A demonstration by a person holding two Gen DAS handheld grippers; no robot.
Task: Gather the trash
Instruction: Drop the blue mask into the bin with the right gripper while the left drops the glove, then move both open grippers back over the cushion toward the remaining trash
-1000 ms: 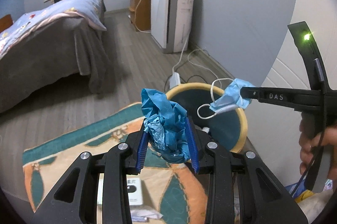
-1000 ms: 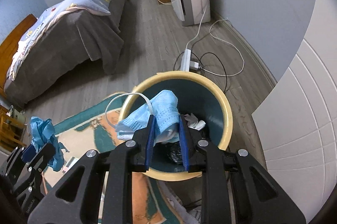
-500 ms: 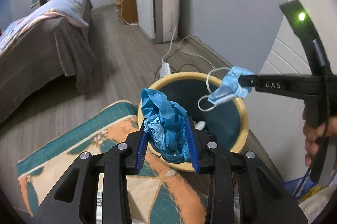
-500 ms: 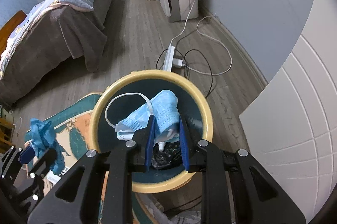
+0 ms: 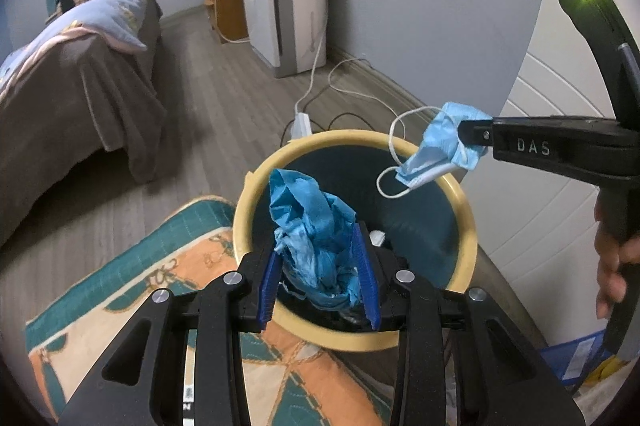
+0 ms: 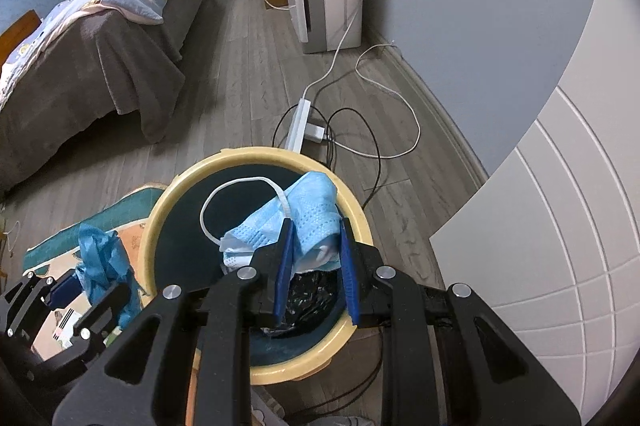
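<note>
Both pairs of jaws stayed clamped, the left gripper [image 5: 318, 276] on a crumpled blue glove [image 5: 316, 242] and the right gripper [image 6: 314, 264] on a pale blue face mask [image 6: 298, 222], but both had advanced from beside the yellow-rimmed teal bin [image 6: 180, 182] to over its mouth, seemingly ready for release.

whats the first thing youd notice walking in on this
Two black claws hang over a round bin with a yellow rim. The left claw is shut on a crumpled blue glove above the bin's near edge, and the right claw pinches a pale blue face mask over the opening, its white ear loop dangling. Behind them, a bed and white cables on the wooden floor.
</note>
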